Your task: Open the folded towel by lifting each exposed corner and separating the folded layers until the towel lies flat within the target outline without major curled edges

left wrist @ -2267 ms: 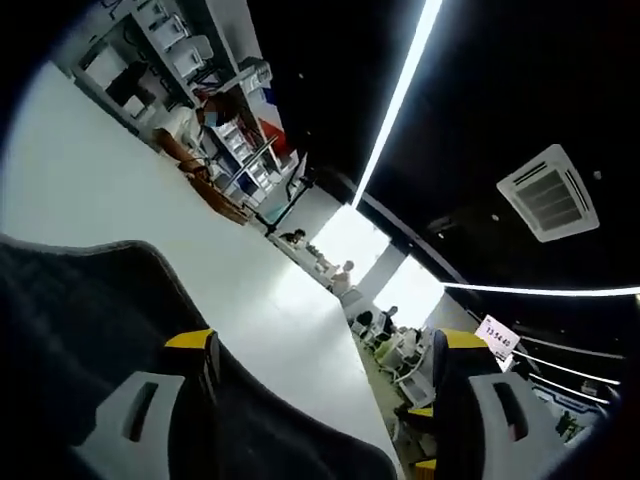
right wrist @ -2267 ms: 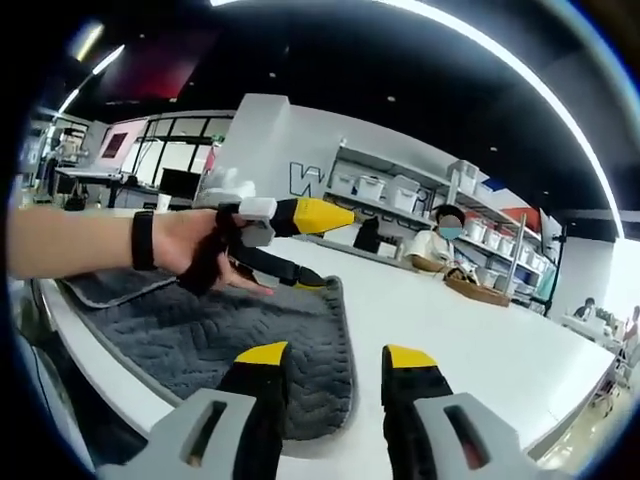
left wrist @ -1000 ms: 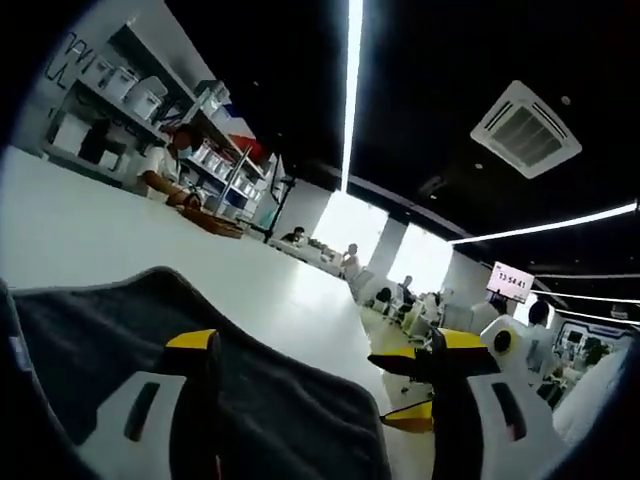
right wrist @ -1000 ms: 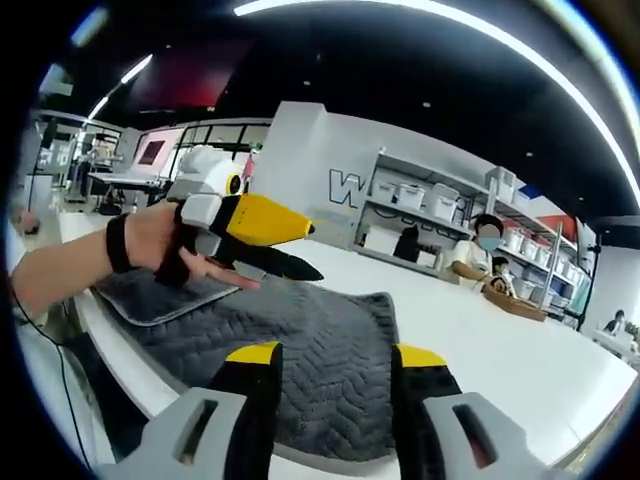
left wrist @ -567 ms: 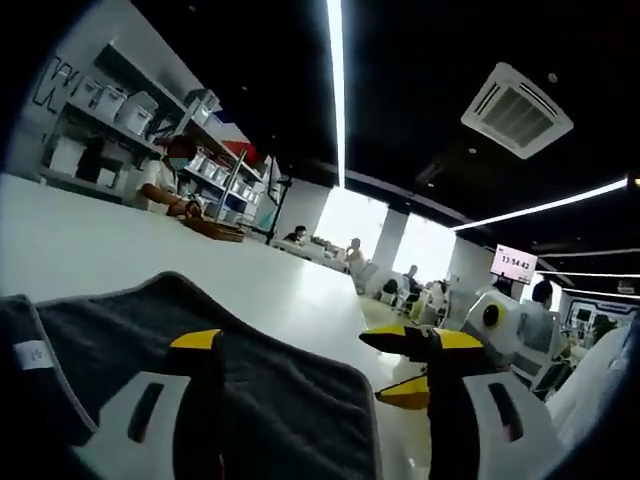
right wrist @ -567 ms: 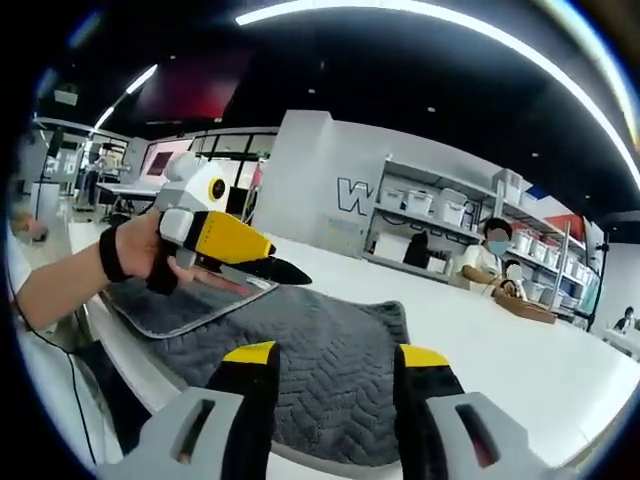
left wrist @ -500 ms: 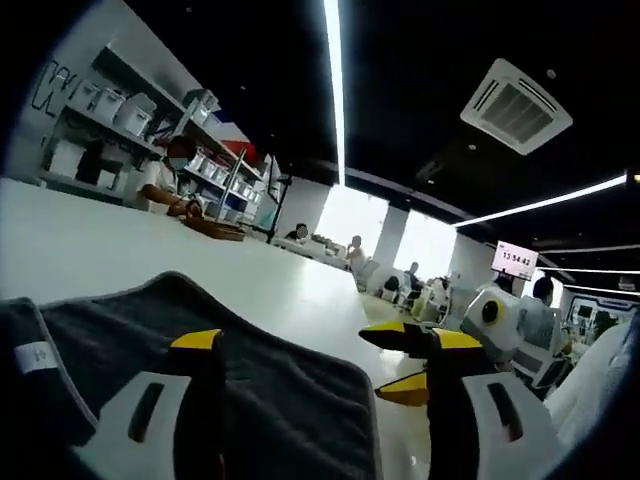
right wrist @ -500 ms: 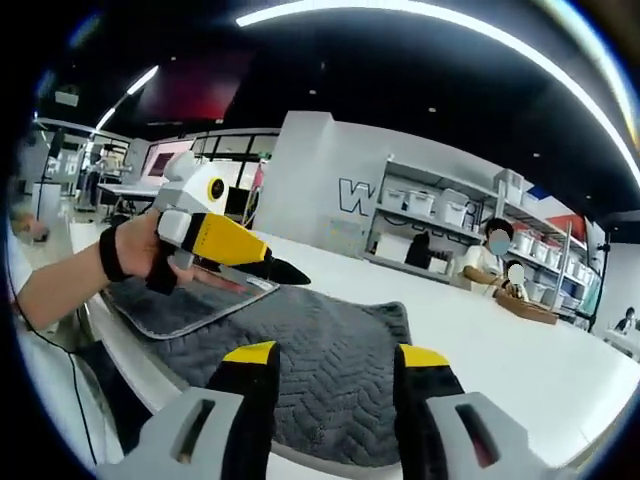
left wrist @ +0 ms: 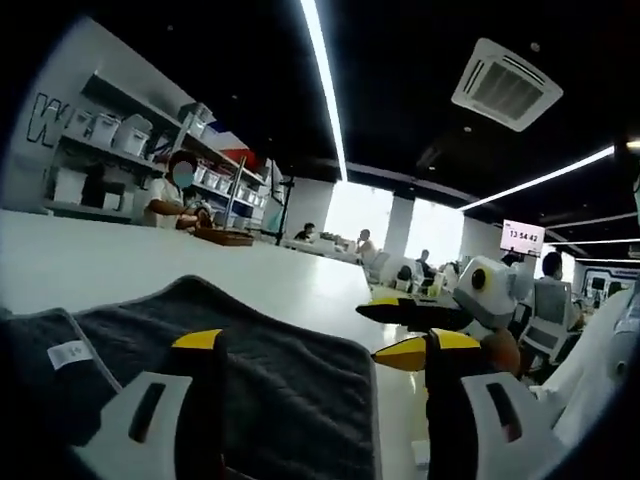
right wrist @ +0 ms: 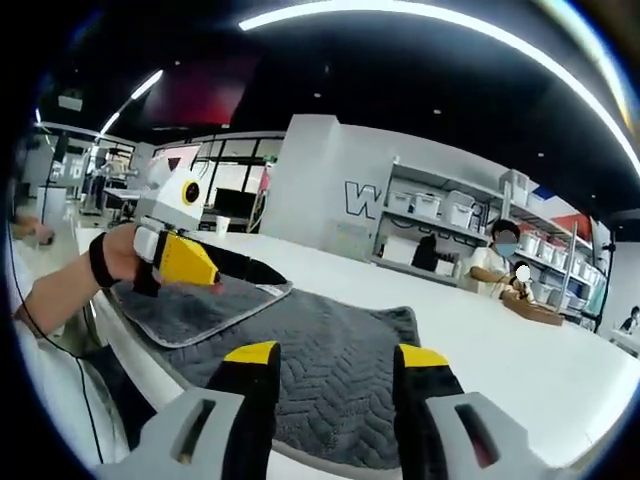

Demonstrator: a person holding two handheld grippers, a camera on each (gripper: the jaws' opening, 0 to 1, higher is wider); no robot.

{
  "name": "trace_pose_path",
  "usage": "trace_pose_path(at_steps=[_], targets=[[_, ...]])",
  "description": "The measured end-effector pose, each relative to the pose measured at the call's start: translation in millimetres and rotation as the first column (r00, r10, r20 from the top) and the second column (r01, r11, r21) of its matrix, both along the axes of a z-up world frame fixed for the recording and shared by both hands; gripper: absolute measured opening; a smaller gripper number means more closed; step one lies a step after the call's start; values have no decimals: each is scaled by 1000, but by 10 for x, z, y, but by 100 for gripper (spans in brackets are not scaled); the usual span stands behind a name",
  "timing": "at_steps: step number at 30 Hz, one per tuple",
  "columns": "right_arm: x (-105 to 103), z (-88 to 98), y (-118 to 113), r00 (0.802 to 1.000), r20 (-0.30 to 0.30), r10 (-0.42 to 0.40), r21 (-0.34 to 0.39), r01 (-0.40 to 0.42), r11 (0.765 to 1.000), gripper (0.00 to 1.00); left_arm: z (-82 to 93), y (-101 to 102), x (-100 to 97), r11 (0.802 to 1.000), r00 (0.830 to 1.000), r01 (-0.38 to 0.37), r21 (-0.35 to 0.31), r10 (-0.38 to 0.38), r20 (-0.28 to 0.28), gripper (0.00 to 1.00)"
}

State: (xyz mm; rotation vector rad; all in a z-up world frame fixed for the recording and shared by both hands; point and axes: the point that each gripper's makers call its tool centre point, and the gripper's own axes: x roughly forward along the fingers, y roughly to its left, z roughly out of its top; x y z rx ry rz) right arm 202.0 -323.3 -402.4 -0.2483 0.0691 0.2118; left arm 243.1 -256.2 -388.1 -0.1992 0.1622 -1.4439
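So the towel (right wrist: 330,380) is dark grey with a quilted zigzag pattern and a lighter grey trim around the edge. It's lying on the white table (right wrist: 520,350), close to the table's near edge, and it's not flat: one flap (right wrist: 200,308) is folded back over on the towel's left side in the right gripper view, showing a smoother underside. In the left gripper view the towel (left wrist: 270,370) shows a small white tag (left wrist: 70,353) on that folded bit, and its far edge humps up a little.

The left hand-held gripper (right wrist: 262,272) hovers right over the folded flap, hand (right wrist: 118,258) wrapped around it; its dark tips look nearly together, but I can't tell if they're pinching any fabric. The right hand-held gripper (right wrist: 335,355) has its jaws apart above the towel's near side, nothing between them. From the left gripper view it (left wrist: 385,330) sits off the towel's right edge, jaws spread.

Past the towel, a person (right wrist: 495,262) sits by shelves with storage bins (right wrist: 425,208).
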Motion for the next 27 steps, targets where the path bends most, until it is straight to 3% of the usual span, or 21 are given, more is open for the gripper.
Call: trace_pose_path(at_steps=[2,6,20,27], targets=[[-5,4,11,1000,0,0,-2,0,1000,41,16,51,-48,1000,1000,16,-17,-16,-11,80],[-3,10,26,1000,-1,6,1,-6,1000,41,62,187,-57,999,1000,-24,-41,24,-1,80],[-20,52,148,999,-1,39,4,-39,999,42,-62,517,-271,998,996,-62,8,61,68,78],[-18,38,184,999,-7,47,1,-47,999,42,-92,613,-363,996,994,-87,15,86,69,79]])
